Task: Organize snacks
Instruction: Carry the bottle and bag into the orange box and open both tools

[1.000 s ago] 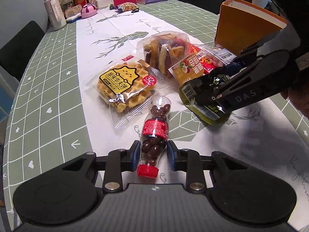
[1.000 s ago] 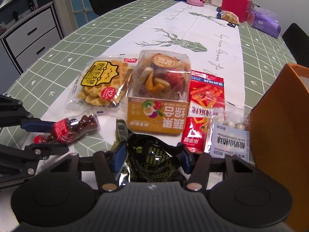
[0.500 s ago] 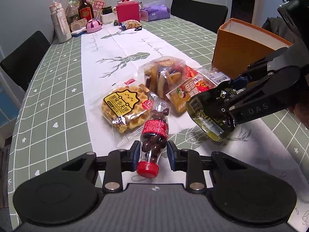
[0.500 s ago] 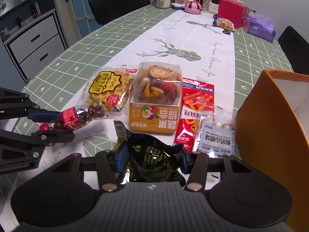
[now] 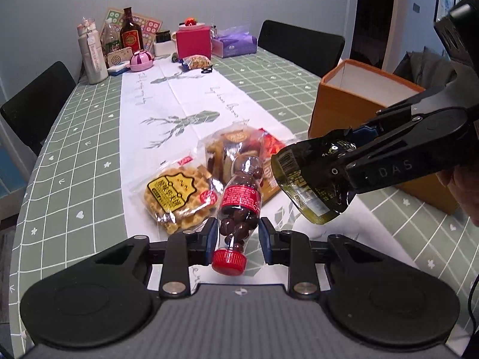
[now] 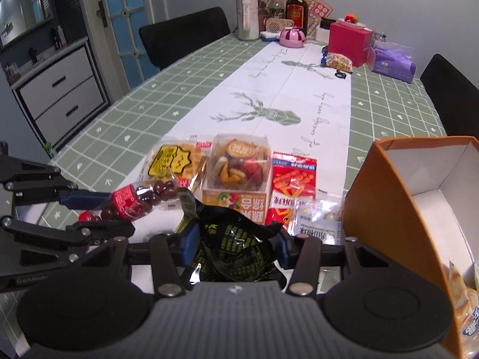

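At 3 o'clock, orange box (image 6: 398,209) holds 1 packet; left gripper (image 5: 237,233) fingers clench candy bottle (image 5: 241,200), right gripper (image 6: 236,246) fingers clench dark pouch (image 6: 236,239); 4 snacks remain on worktop (image 6: 179,89).

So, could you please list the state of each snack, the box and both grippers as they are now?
left gripper: shut on the chocolate bottle, off the table.
chocolate bottle: capped, tilted, cap toward the camera.
right gripper: shut on the dark pouch.
dark pouch: crumpled between the jaws, lifted.
orange box: open-topped, a packet already inside.
waffle pack: sealed, flat on the table.
dried fruit box: closed, on the table.
red packet: sealed, lying flat.
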Available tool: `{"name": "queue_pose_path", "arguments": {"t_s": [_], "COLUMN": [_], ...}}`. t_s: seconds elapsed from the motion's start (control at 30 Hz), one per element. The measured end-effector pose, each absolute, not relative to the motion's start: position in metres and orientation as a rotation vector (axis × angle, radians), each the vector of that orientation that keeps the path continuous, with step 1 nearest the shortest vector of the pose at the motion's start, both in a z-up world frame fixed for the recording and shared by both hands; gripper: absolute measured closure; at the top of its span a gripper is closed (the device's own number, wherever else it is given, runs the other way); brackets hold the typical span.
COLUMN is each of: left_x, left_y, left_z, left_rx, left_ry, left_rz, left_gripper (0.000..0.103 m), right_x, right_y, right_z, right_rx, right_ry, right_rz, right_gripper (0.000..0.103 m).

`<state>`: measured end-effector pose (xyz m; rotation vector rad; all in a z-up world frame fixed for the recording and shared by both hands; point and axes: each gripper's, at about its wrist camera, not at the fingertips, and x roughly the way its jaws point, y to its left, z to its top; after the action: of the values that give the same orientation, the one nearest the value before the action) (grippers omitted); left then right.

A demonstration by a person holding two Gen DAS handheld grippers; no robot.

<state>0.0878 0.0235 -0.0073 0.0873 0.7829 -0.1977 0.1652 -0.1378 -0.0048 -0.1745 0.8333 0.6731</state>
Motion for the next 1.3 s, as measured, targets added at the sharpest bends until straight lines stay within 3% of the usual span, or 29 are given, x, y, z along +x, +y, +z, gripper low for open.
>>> {"name": "queue_pose_path", "arguments": {"t_s": [0.97,1.3], "left_x": [0.131,0.163], "left_y": [-0.106,-0.171], "left_z": [0.047,0.044], "left_rx": [0.213,0.295], "left_ry": [0.678,0.700], "left_rz": [-0.319,-0.371], "left_gripper": [0.070,0.070], "right_x": [0.178,0.201], "right_y": [-0.294,-0.347], "right_z": [0.062,0.055], "right_rx": [0.062,0.124], "right_ry": [0.684,0.693], "right_rz": [0.455,0.321], "right_gripper": [0.056,0.056]}}
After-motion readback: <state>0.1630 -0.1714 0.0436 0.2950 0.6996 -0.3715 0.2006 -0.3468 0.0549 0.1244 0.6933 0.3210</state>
